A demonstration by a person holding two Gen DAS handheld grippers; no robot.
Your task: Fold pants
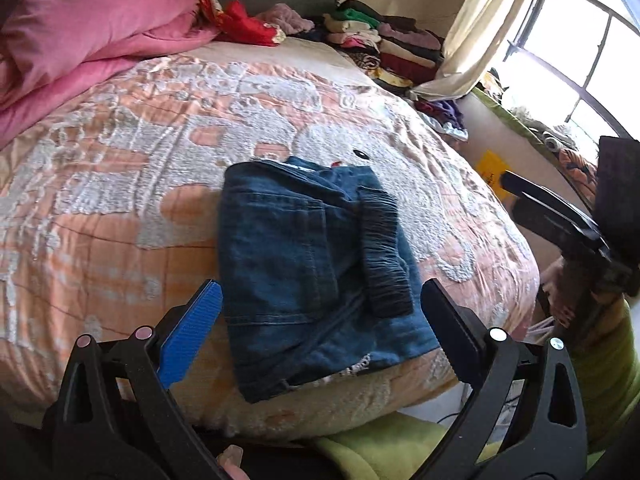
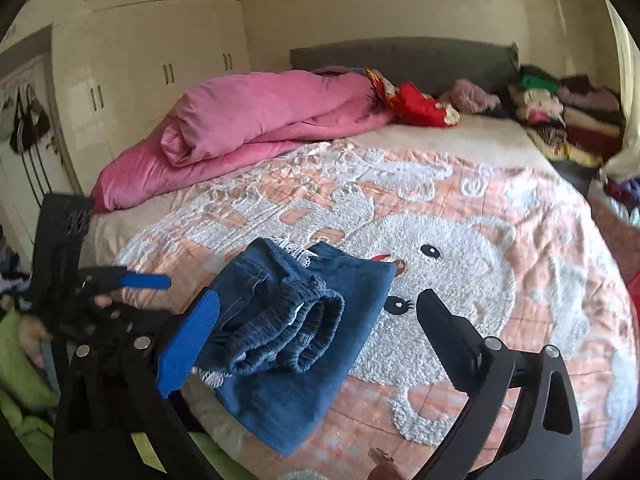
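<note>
The blue denim pants (image 1: pixel 304 276) lie folded into a compact bundle near the front edge of the bed, with the dark elastic waistband (image 1: pixel 382 252) on top. In the right wrist view the pants (image 2: pixel 296 340) show the gathered waistband (image 2: pixel 288 332) towards the camera. My left gripper (image 1: pixel 320 312) is open and empty, its fingers standing either side of the bundle's near end, just above it. My right gripper (image 2: pixel 316 320) is open and empty, held above the pants. The right gripper also shows at the right edge of the left wrist view (image 1: pixel 560 216), and the left gripper shows in the right wrist view (image 2: pixel 132 280).
The bed has an orange and white quilt (image 1: pixel 120 184) with a bear pattern. A pink duvet (image 2: pixel 256 124) lies rolled at the far left. Stacks of folded clothes (image 1: pixel 388 44) sit at the headboard by a curtain and window. A wardrobe (image 2: pixel 140 60) stands at the left.
</note>
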